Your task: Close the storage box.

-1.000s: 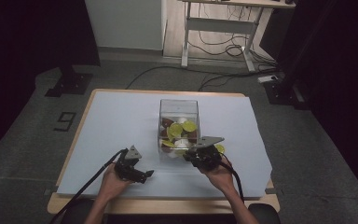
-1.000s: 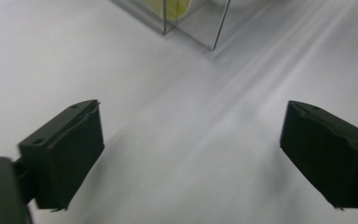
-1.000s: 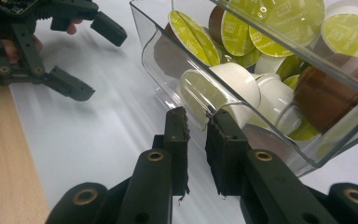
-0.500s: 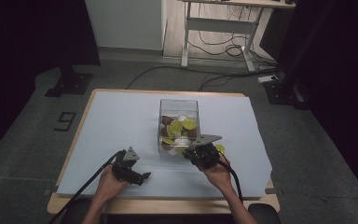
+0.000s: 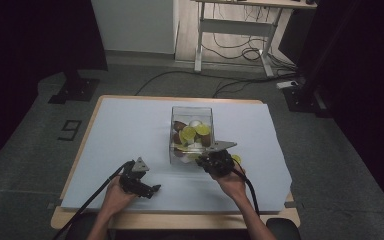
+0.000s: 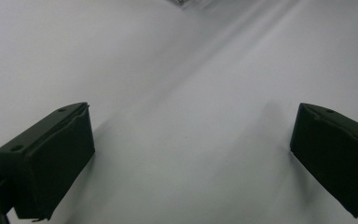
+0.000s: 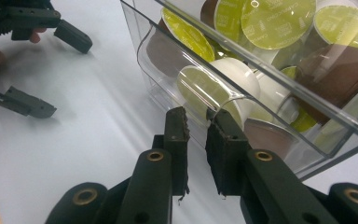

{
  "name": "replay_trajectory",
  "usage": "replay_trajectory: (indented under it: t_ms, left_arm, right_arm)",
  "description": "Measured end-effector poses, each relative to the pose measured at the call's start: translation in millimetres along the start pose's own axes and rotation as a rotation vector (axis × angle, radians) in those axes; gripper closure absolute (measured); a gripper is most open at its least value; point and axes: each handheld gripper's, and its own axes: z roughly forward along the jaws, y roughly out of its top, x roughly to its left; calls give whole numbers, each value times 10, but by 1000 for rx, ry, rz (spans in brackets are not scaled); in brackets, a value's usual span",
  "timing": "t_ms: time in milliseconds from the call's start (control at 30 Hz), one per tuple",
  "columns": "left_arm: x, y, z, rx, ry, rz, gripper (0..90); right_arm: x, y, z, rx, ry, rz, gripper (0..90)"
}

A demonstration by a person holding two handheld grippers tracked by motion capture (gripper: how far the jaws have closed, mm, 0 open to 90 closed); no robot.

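Note:
A clear plastic box (image 5: 192,131) stands mid-table, filled with several coffee capsules (image 7: 270,21) with yellow-green lids and brown or white cups. My right gripper (image 7: 196,121) is shut on the box's near wall (image 7: 177,100), one jaw outside and one inside; from above, my right gripper (image 5: 207,159) sits at the box's front edge. My left gripper (image 6: 191,154) rests open on the white sheet. Its jaws have just been opening and nothing lies between them. In the high view my left gripper (image 5: 150,182) is left of the box, and the right gripper view has my left gripper (image 7: 56,70) at top left.
A white sheet (image 5: 130,130) covers the wooden table (image 5: 80,220). One yellow-green capsule (image 5: 236,159) lies on the sheet beside the right hand. Black cables trail from both grippers over the table's front edge. A desk frame and floor cables lie beyond the table.

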Motion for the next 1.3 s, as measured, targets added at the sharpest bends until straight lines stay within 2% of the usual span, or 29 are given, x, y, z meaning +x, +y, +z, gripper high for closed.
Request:
replay_trajectory:
  t_ms: [467,1100,1300]
  left_arm:
    - [4,-5,1,12,9,5,0]
    - [4,-5,1,14,9,5,0]
    - [5,-5,2,14,9,4,0]
  right_arm:
    - [-46,40,67,-10,-45,2,778]
    - [-127,88,157,-28,-81,16,777]
    - [-143,88,175,-31,-78,26,778]
